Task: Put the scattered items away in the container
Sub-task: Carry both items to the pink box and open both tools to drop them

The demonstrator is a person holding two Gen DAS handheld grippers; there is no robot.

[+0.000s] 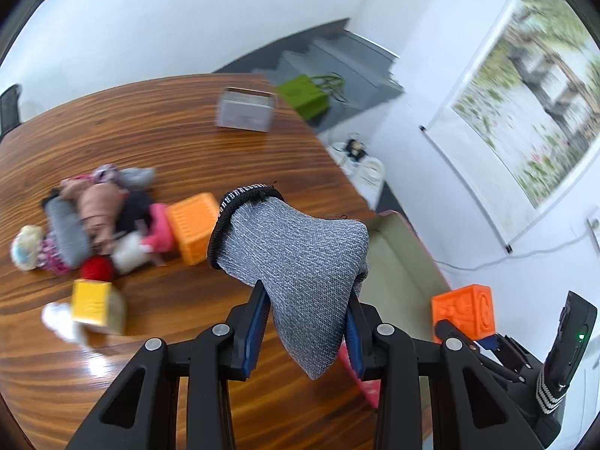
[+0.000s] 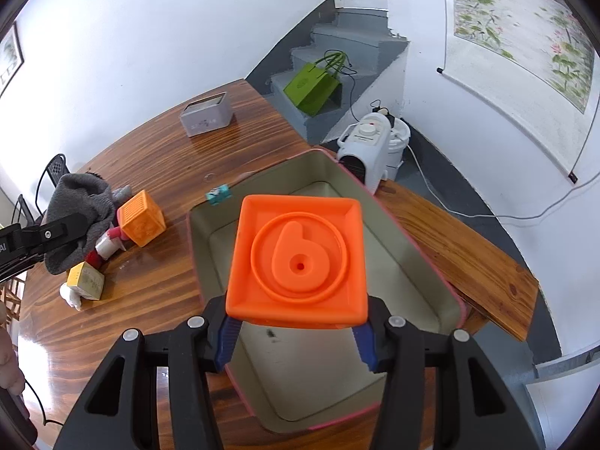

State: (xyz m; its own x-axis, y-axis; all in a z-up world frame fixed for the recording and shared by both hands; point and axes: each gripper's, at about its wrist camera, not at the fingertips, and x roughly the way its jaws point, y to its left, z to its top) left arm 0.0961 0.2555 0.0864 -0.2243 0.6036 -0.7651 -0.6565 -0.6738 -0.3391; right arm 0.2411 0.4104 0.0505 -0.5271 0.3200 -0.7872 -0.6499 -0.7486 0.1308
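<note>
My left gripper is shut on a grey knitted sock with a black cuff, which hangs above the wooden table. My right gripper is shut on an orange cube with a raised 6 and holds it over the open container with a pink rim and beige inside. The container shows nothing inside. A pile of scattered items lies on the table: soft toys, a red ball, a light orange cube and a yellow block. The left wrist view is blurred.
A grey tin box stands at the table's far side. A small teal piece lies by the container's corner. Beyond the table are a wooden bench, a white appliance, a green bag on stairs, and a hand at the left edge.
</note>
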